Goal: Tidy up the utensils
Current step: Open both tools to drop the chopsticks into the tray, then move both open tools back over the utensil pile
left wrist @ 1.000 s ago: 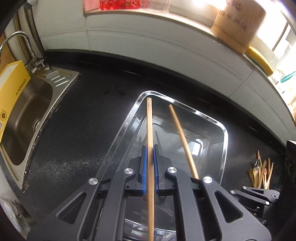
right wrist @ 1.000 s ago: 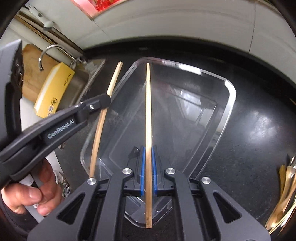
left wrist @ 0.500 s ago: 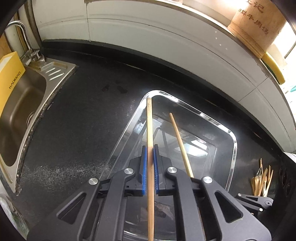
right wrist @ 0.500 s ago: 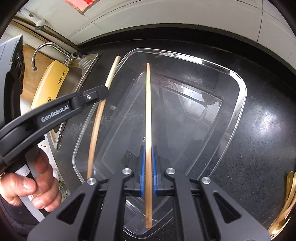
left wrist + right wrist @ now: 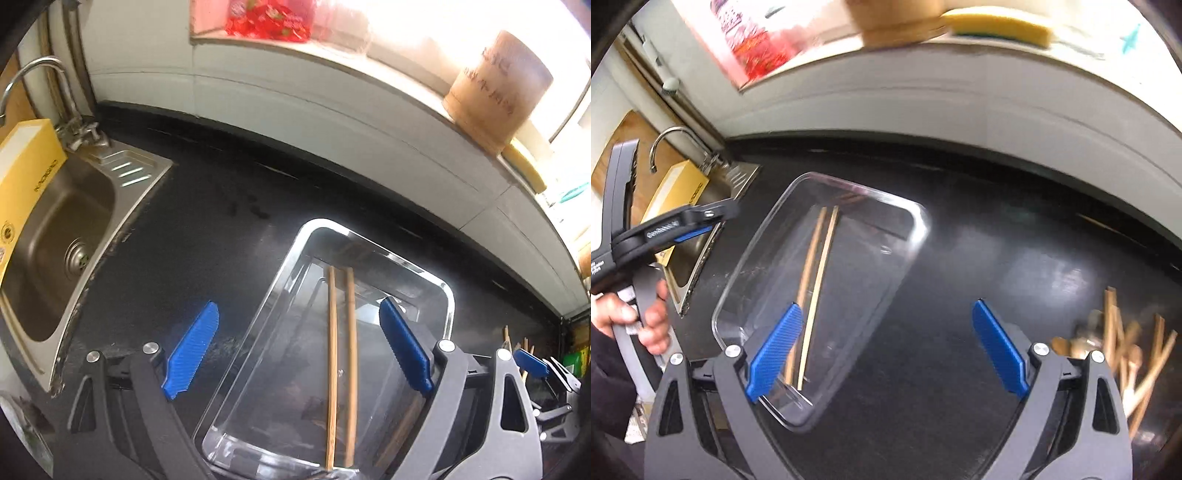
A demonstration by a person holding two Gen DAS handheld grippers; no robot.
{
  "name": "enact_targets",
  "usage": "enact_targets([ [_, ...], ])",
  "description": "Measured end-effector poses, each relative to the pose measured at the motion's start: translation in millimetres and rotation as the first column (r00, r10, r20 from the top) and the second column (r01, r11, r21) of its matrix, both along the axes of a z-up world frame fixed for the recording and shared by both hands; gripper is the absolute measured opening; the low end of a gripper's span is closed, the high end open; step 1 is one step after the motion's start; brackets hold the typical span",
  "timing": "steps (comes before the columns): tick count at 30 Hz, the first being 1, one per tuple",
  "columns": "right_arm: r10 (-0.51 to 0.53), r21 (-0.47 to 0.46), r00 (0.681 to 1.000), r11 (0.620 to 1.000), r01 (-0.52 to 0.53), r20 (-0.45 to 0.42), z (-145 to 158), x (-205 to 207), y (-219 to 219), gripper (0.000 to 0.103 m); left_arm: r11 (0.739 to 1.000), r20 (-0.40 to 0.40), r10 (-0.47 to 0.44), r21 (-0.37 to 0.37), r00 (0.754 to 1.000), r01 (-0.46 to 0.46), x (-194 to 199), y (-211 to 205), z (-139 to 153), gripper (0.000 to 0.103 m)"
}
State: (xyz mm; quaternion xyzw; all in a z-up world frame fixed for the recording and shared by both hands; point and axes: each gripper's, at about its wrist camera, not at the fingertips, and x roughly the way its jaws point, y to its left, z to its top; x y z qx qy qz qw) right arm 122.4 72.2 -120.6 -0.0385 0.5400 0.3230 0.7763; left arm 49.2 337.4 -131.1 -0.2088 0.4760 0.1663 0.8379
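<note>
A: Black stone desk [image 5: 192,236] is seen under the clear tray [image 5: 447,295]; how should the release be finished?

B: Both chopsticks [image 5: 341,350] are laid side by side inside the tray, so nothing needs nudging. The left tongs [image 5: 299,347] and right tongs [image 5: 886,350] have just been opened and are spread wide, with nothing pinched.

A: And after that?

B: The tongs should be lifted clear of the rim before the right pair is swung to the wooden utensil pile [image 5: 1123,350], well apart on the right, where a single piece is best picked
</note>
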Motion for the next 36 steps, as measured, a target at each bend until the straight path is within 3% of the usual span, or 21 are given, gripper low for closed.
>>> enact_targets([
  [10, -0.073, 0.080, 0.997, 0.994, 0.070, 0.040, 35, -38, -35, 0.091, 0.999, 0.051, -0.019, 0.051, 0.998, 0.017, -41, -43, 47, 0.091],
  [16, -0.119, 0.110, 0.990, 0.988, 0.110, 0.077, 58, -67, -81, 0.091, 0.991, 0.088, -0.108, 0.093, 0.990, 0.100, -63, -106, 69, 0.094],
  [23, -0.267, 0.083, 0.959, 0.962, 0.260, 0.091, 65, -106, -183, 0.091, 0.966, 0.071, -0.246, 0.096, 0.967, 0.239, -63, -207, 60, 0.094],
  [29, -0.396, 0.038, 0.910, 0.918, 0.395, 0.120, 67, -131, -286, 0.091, 0.942, 0.049, -0.333, 0.066, 0.942, 0.330, -52, -294, 53, 0.094],
  [36, -0.452, 0.032, 0.883, 0.891, 0.452, 0.129, 67, -137, -352, 0.091, 0.915, 0.041, -0.399, 0.078, 0.916, 0.395, -46, -362, 54, 0.094],
])
